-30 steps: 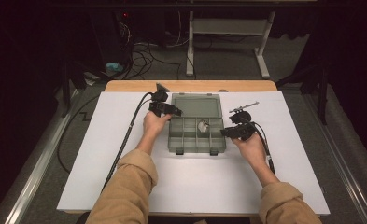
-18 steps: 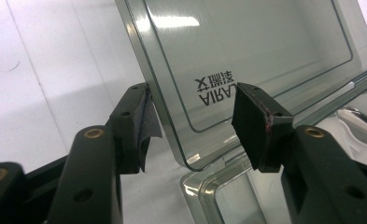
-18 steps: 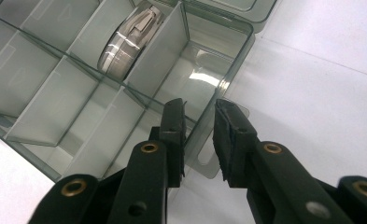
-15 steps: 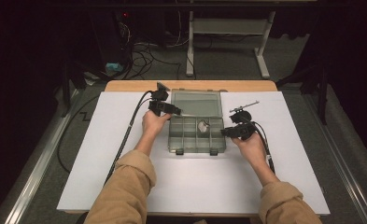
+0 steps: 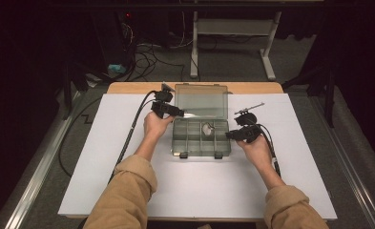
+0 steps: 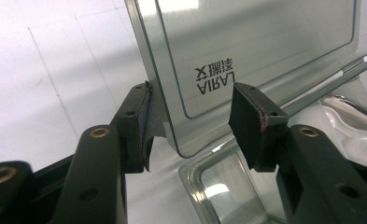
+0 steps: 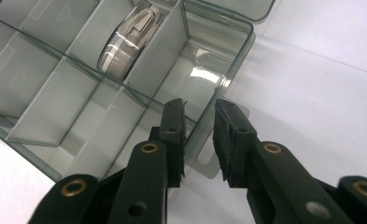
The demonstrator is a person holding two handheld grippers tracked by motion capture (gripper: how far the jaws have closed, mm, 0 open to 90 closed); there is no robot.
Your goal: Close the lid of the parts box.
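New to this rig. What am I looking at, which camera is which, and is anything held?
No robot arm here: a person holds a two-jaw gripper in each hand. The high view looks down on a table under a white sheet, with forearms entering from the bottom. The other two cameras ride on the grippers and look along their black jaws.

On the sheet lies a clear box with dividers, its lid open. One compartment holds a roll of tape.

The left gripper straddles the lid's edge. Its jaws have just been closing, but the pads do not press on it yet.

The right gripper has the box's side wall and its tab between its jaws; whether they pinch it is unclear.
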